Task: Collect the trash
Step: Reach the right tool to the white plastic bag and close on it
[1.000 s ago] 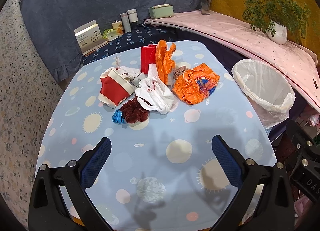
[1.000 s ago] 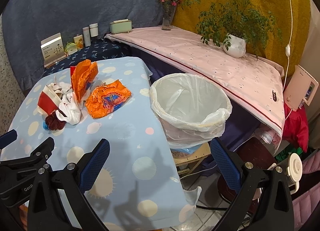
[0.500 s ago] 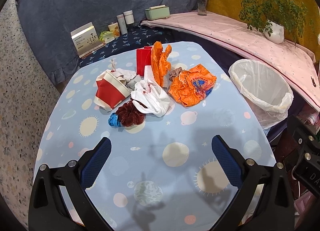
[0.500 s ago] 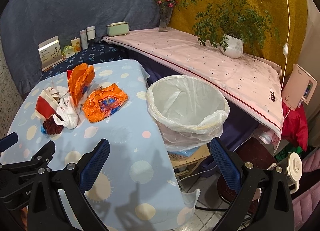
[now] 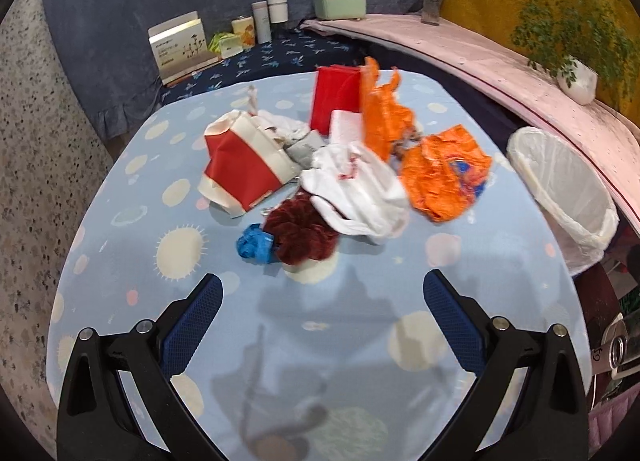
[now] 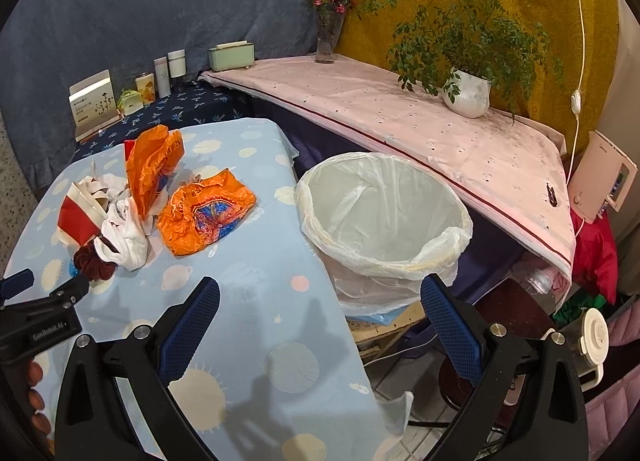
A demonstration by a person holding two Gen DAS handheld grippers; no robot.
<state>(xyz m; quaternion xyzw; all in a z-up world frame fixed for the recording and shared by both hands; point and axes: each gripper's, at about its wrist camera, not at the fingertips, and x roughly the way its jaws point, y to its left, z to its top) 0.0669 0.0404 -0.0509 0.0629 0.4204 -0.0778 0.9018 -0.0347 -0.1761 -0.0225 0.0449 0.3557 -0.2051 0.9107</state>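
Blue patterned cloth covers the tabletop (image 5: 132, 217), where the trash pile (image 5: 344, 169) is heaped centrally. Over the last second the left tongs (image 5: 322, 299), spread wide and empty, have been brought closer, apparently toward the maroon scrunchie (image 5: 302, 235). The right tongs (image 6: 320, 303) are held wide near the lined bin (image 6: 384, 229); collection has not begun.

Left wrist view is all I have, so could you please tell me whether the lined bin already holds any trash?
Observer: No. The right wrist view looks down into the lined bin, and nothing shows inside its liner.
Operator: Thank you. Is the right gripper carrying anything?
Observer: No. The right gripper is open and empty, pointed at the table edge beside the bin.
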